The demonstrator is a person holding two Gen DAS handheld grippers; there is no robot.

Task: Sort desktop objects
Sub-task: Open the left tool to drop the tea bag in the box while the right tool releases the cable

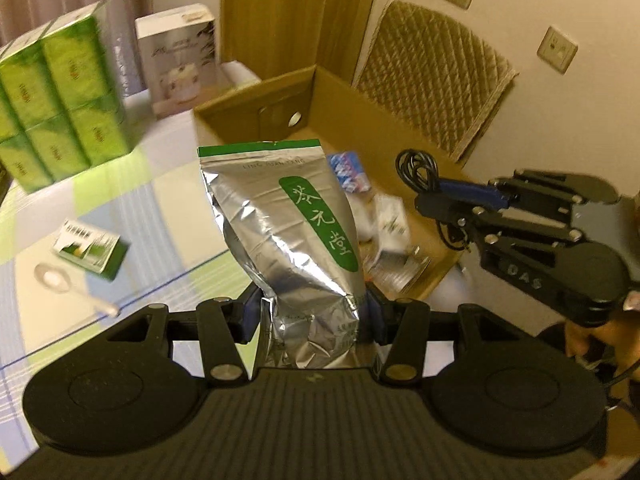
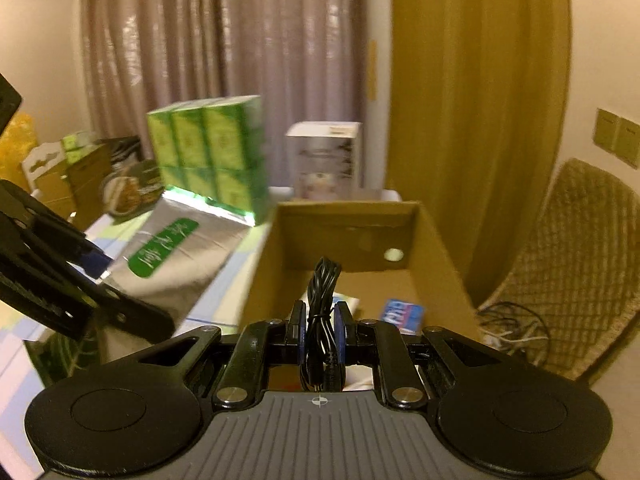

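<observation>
Silver foil pouch (image 1: 288,232) with a green label stands clamped in the left gripper (image 1: 310,320), above the desk (image 1: 168,216) and its pastel checked cloth. Right gripper (image 2: 320,320) is closed on a bundled black cable (image 2: 322,312) over the open cardboard box (image 2: 436,248). Green cartons (image 1: 56,92), a white spoon (image 1: 60,280), curtains (image 2: 224,40) and a wicker chair (image 1: 432,76) surround them.

Two matte-black, hand-held tongs (image 1: 312,312) — each built of flat linkage bars pinned with silver round-head screws, twin round discs at the rear and a grey ribbed plate between them. Blue pads (image 2: 303,334) line the fingertips. The right-hand tongs (image 2: 320,334) carry raised "DAS" lettering on one side — a small crosshair mark sits on the ribbed plate.
</observation>
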